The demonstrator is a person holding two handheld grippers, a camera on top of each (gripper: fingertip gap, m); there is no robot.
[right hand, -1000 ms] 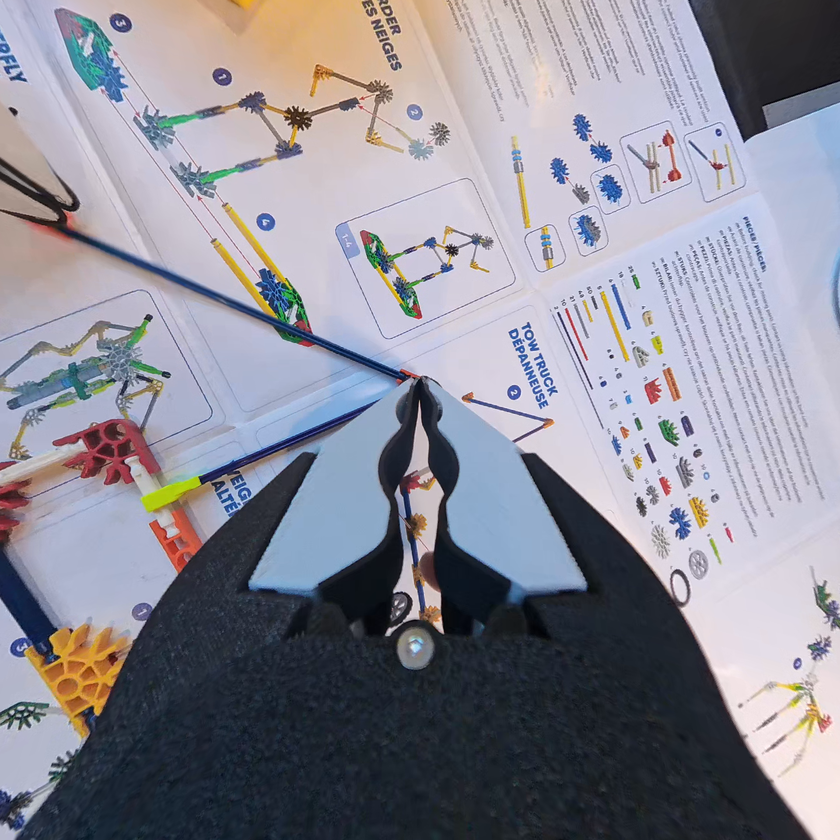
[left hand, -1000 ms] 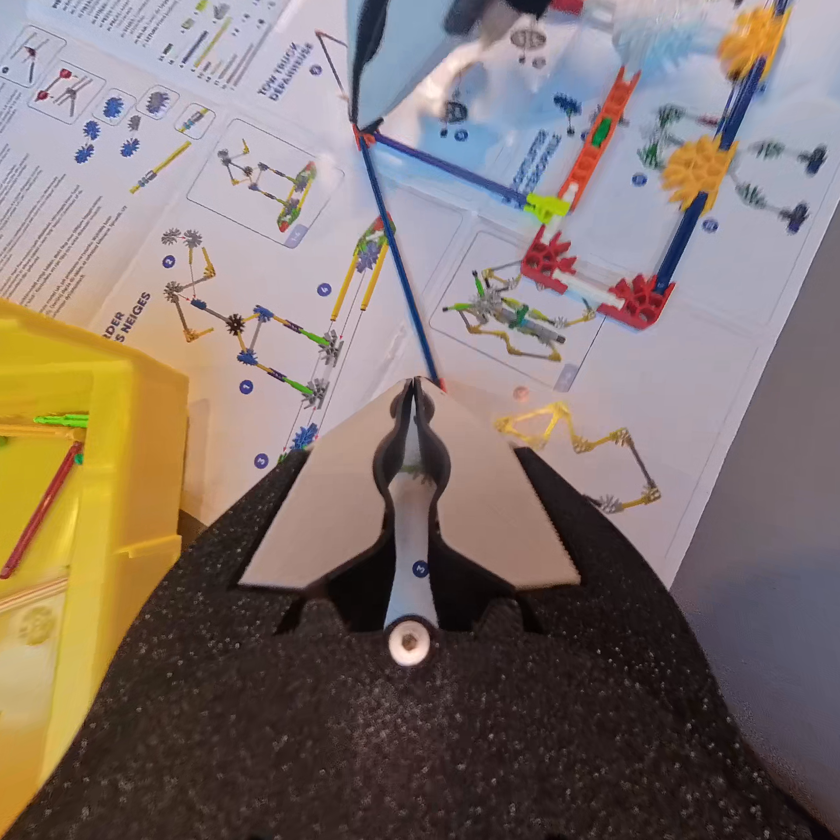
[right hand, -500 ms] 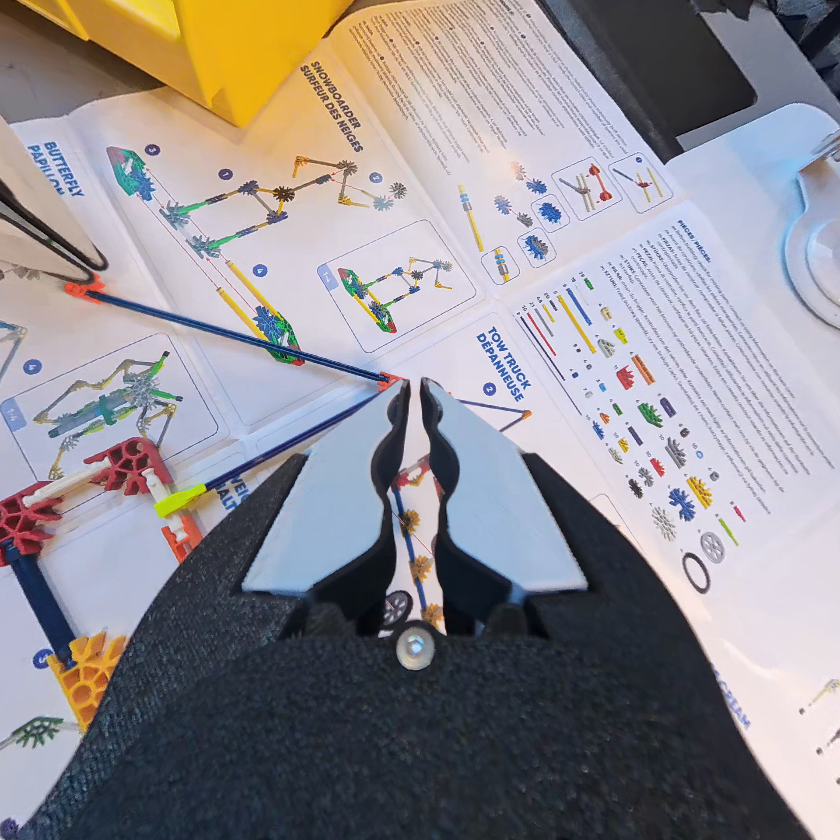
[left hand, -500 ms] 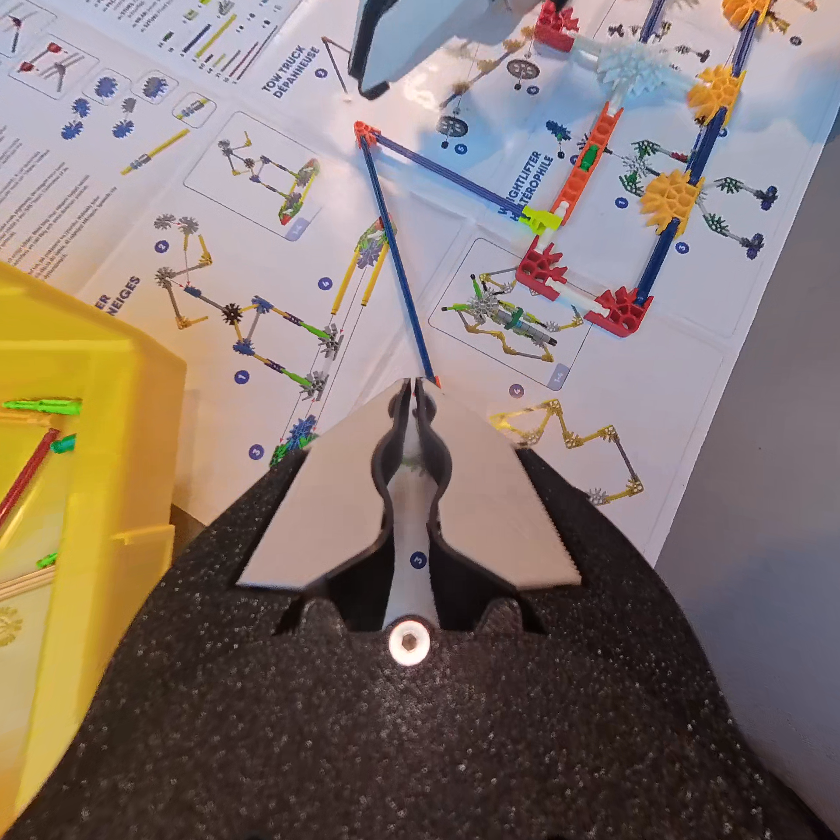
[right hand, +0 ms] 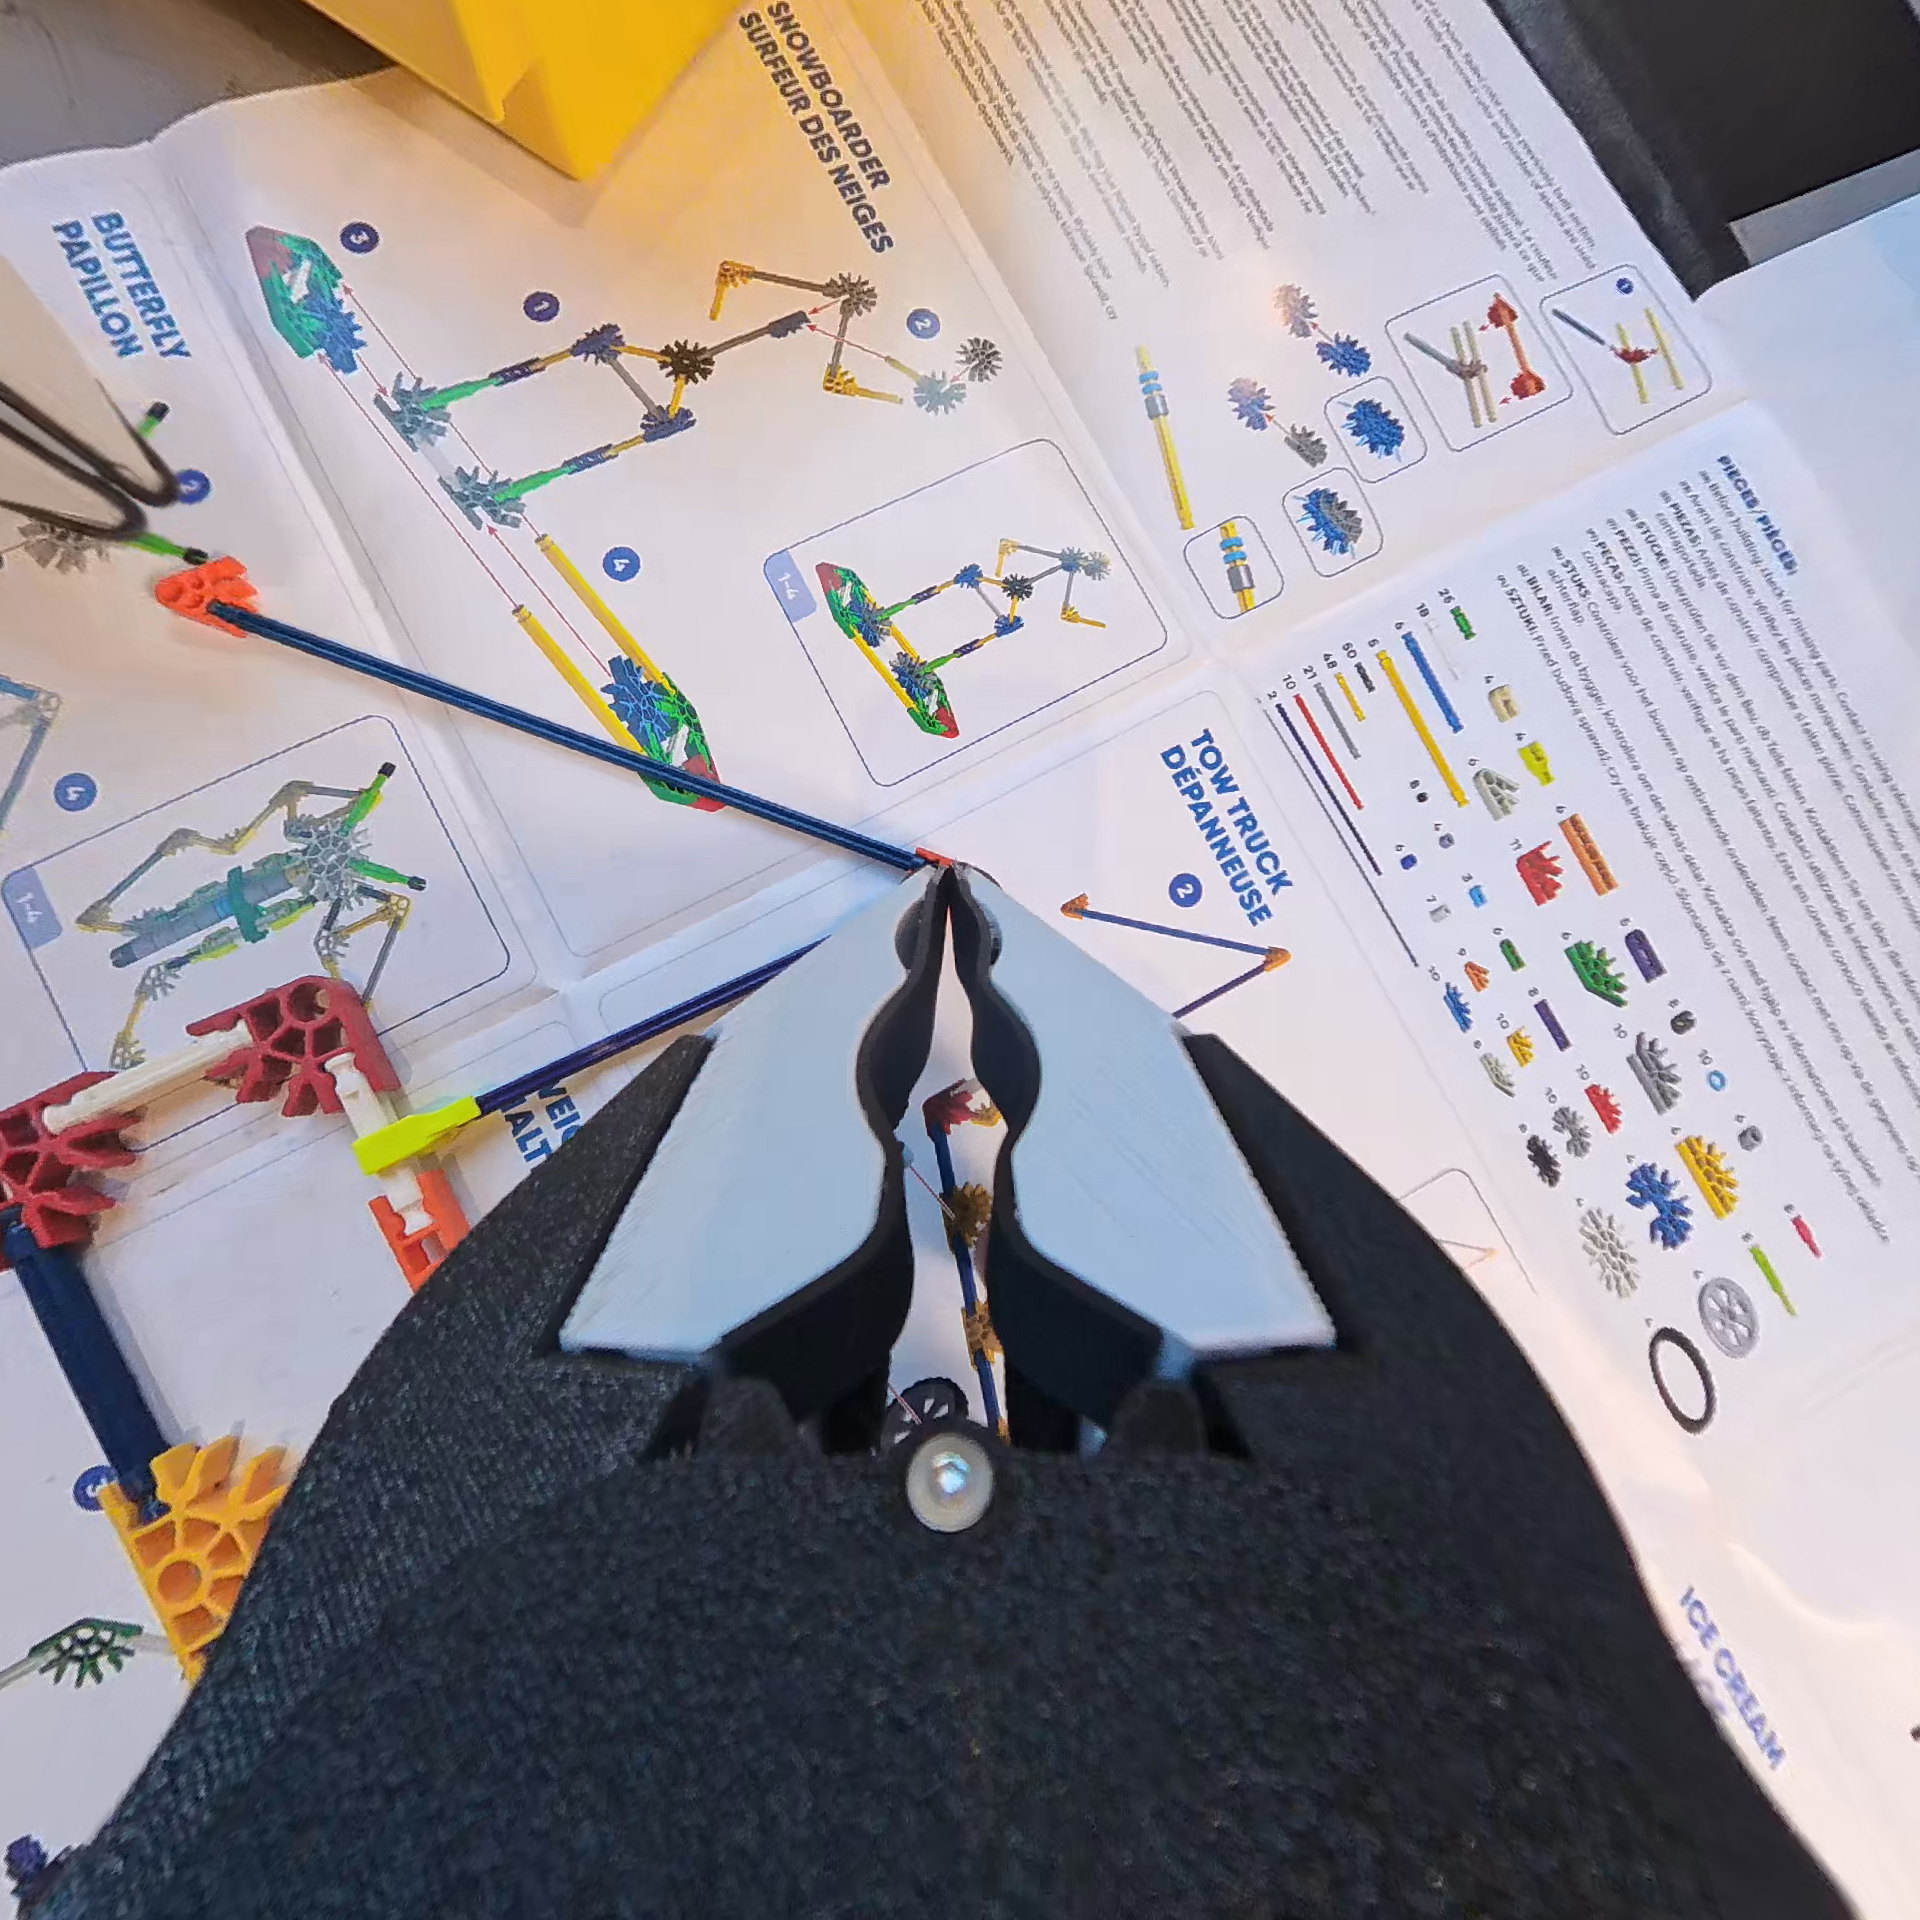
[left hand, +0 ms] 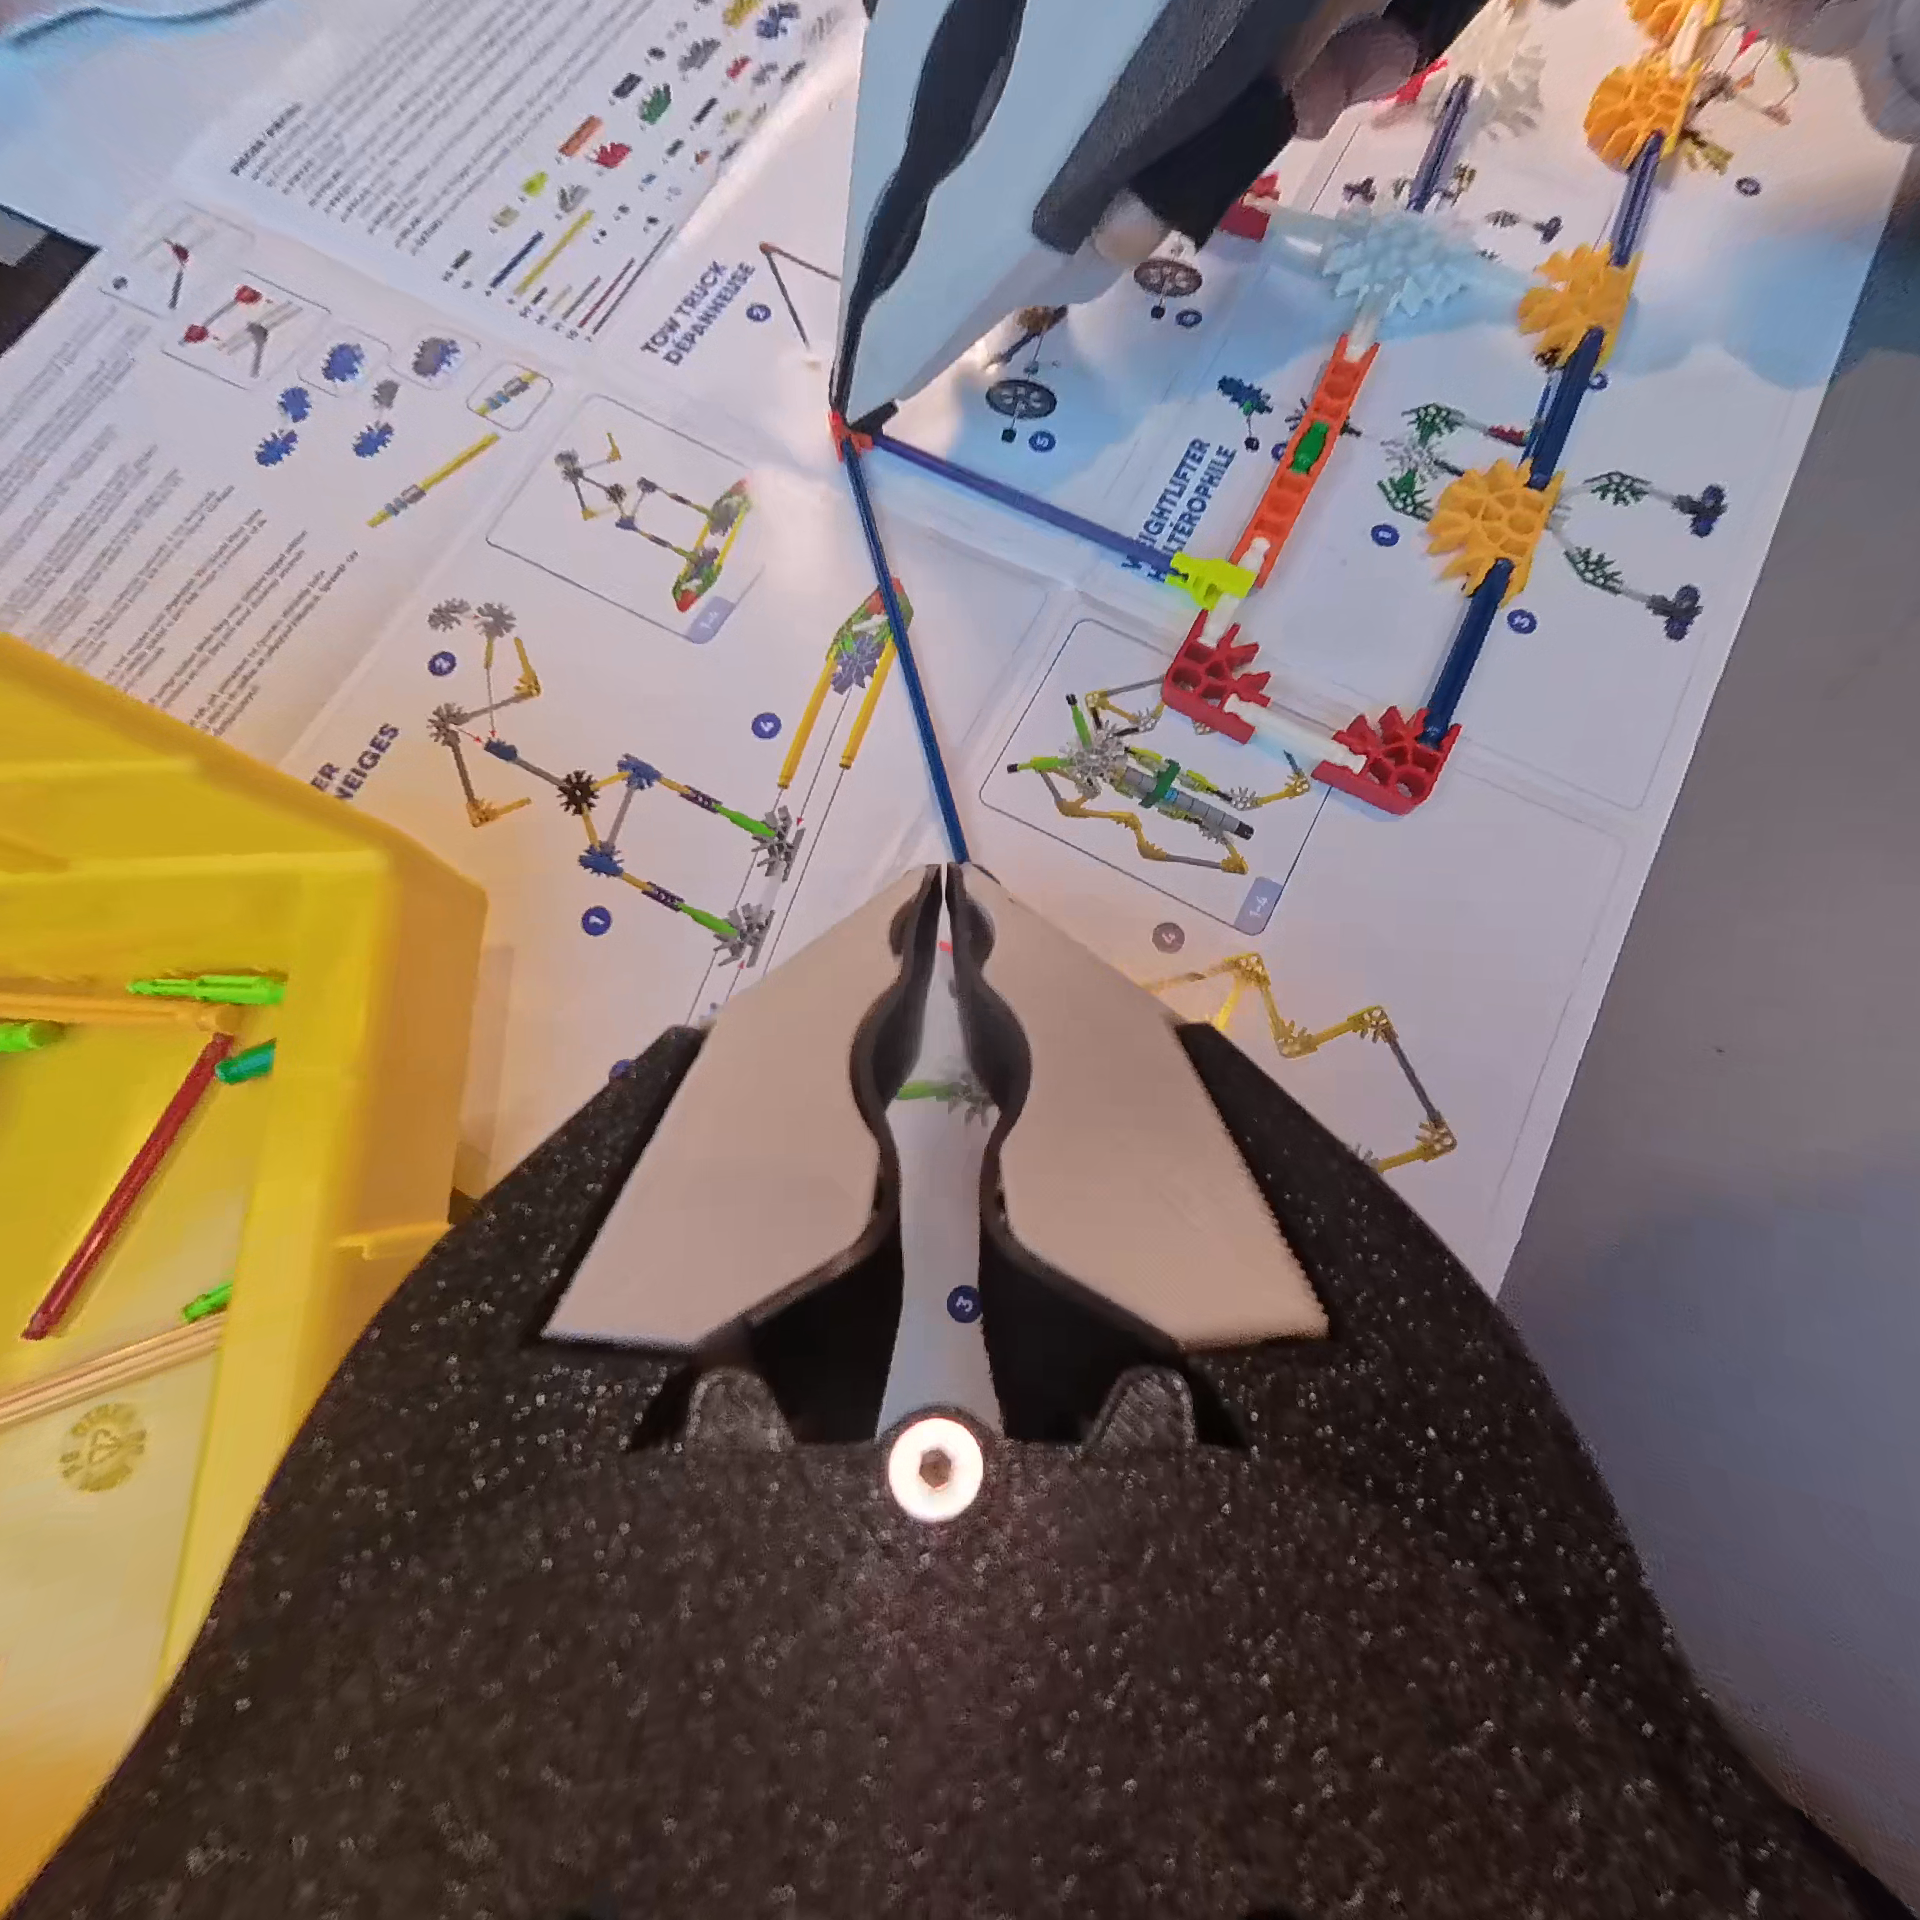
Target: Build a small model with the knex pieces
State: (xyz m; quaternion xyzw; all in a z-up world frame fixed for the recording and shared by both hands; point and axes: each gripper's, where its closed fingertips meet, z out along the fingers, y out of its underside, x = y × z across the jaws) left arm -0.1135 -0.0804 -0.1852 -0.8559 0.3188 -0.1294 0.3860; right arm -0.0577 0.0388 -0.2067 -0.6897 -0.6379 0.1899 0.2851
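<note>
Two long blue rods [left hand: 904,644] [left hand: 1018,499] meet at a small orange corner connector [left hand: 847,431] on the printed instruction sheet [left hand: 623,312]. My right gripper [right hand: 948,875] is shut on that connector [right hand: 932,858]; it also shows in the left wrist view [left hand: 852,410]. The first rod [right hand: 561,727] ends in a second orange connector [right hand: 203,592]. My left gripper [left hand: 943,871] is shut, its tips right at that end but not around the connector. The second rod [right hand: 644,1023] joins a yellow-green clip [right hand: 416,1132] on a red, orange and white frame [left hand: 1299,457].
A yellow bin [left hand: 208,935] with loose red and green rods stands close on the left gripper's left; its corner shows in the right wrist view [right hand: 540,83]. Yellow gear-shaped pieces [left hand: 1491,514] sit on the frame's blue rod. A grey surface [left hand: 1766,1039] borders the sheet. Left tips and right tips are each some 10 centimeters from the yellow-green clip [right hand: 416,1132]. It turns up in the left wrist view [left hand: 1215,567] as well.
My right gripper, slightly open and lifted off half a second ago, has come back down and closed on the corner connector. The left gripper stays shut at the rod's other end.
</note>
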